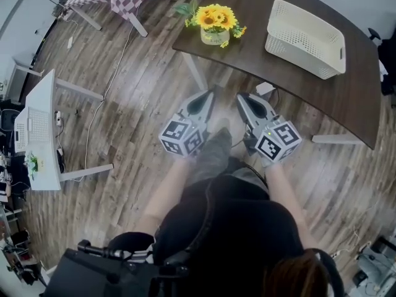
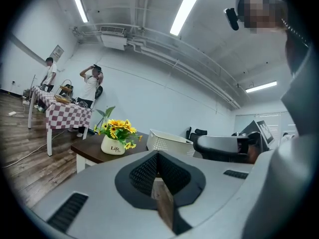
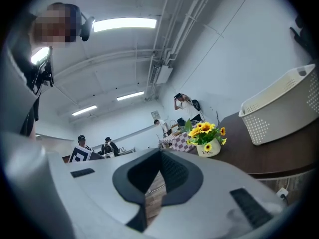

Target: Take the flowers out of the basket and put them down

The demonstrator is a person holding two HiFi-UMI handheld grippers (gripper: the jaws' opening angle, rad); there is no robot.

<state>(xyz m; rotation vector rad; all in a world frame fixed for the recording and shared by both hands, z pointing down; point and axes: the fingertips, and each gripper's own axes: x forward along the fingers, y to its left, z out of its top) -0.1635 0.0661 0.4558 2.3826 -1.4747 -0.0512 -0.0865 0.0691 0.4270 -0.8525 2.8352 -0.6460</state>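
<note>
Left tongs (image 1: 211,93) closed, empty | right tongs (image 1: 241,96) closed, empty | flowers (image 1: 215,20) on table (image 1: 260,60)

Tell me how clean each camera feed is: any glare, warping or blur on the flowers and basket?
Head view: even light, flowers and basket sharp, floor boards bowed toward the edges. Left gripper view: heavy fisheye with dark corners, ceiling lights blown out, flowers small but clear. Right gripper view: same fisheye, scene tilted, basket stretched at the right edge.
</note>
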